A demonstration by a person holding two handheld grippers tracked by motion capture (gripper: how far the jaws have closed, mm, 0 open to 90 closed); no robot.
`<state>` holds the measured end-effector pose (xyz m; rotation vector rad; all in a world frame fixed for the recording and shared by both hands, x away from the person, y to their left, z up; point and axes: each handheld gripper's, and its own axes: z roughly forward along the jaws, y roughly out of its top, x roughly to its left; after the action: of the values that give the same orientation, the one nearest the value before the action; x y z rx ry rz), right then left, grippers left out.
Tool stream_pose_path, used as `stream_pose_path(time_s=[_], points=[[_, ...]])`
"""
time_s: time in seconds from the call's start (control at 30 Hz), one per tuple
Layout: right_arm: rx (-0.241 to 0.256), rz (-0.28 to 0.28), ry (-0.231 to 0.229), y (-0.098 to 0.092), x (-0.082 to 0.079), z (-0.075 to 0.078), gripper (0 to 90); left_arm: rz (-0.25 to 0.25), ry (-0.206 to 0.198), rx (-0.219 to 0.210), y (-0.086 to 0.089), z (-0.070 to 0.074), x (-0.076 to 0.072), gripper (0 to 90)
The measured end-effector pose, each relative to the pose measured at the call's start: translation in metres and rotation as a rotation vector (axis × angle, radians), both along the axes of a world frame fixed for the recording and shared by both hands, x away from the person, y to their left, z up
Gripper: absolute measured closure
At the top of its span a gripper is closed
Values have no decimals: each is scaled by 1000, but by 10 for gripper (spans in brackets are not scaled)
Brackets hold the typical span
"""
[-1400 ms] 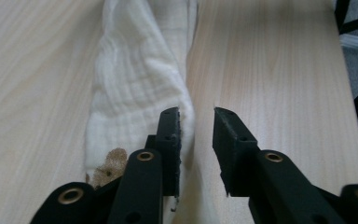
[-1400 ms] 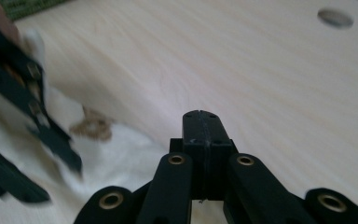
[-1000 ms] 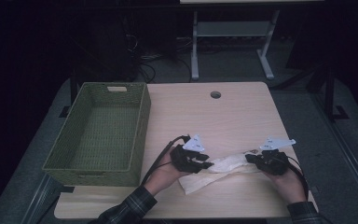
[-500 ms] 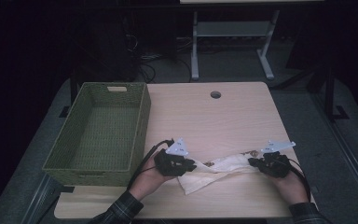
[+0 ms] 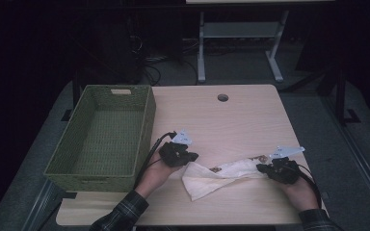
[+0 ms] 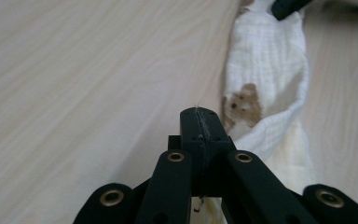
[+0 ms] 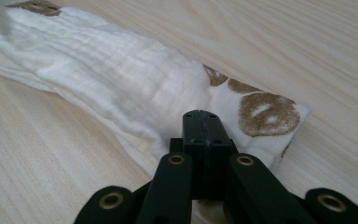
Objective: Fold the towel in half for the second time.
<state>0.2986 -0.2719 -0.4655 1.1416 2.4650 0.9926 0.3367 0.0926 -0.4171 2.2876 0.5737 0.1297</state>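
Jaws pressed fully together on both tools. Left gripper (image 5: pixel 191 156) closed at the left end of the cloth (image 5: pixel 221 171), with stray fibres caught in the seam between the tips in the left gripper view, pointing to a thin bite on an edge. Right gripper (image 5: pixel 261 167) clamped on the bear-printed corner at the opposite end, cloth visible directly beneath the tips in the right gripper view.

Cloth lying on the table (image 5: pixel 231 120) near its front edge, drawn into a rumpled, half-twisted band between the two grips, wider and folded over toward the left. Green basket (image 5: pixel 149 120) standing just left of the left hand, apart from the cloth.

Step in hand, as judged: straightening the cloth between the two holds, ahead of folding or loading.

Recommendations:
- Hold both clamps firm; no easing of either pinch under tension.
- Draw the hands apart evenly and low over the table, only as far as needed to take out the slack.
- Undo the twist by turning one wrist, not by pulling harder.
- Avoid raising one end alone: likely slip of thin fabric from the left hold.
- Regrip deeper on the left end at any sign of sliding.
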Motion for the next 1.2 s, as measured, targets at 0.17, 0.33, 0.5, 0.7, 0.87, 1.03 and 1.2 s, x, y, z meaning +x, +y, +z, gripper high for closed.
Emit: stream_pose_path(time_s=[0.17, 0.33, 0.5, 0.7, 0.87, 1.03, 1.2], points=[[-1, 1, -1, 0, 0, 0, 900, -46, 28, -4, 4, -2, -19, 895], [1, -1, 0, 0, 0, 0, 900, -99, 48, -4, 2, -7, -41, 895], [5, 3, -3, -1, 0, -1, 900, -128, 83, 60, -2, -26, -52, 895], [7, 7, -5, -2, 0, -1, 900, -141, 63, 126, -6, -36, -57, 895], [14, 7, -2, -3, 0, -1, 900, -112, 9, 176, -7, -35, -56, 895], [24, 12, 5, -4, -5, -2, 900, -37, -15, 190, -4, -35, -45, 895], [26, 17, 14, -3, -8, -1, 900, -8, -6, 180, -3, -35, -41, 894]])
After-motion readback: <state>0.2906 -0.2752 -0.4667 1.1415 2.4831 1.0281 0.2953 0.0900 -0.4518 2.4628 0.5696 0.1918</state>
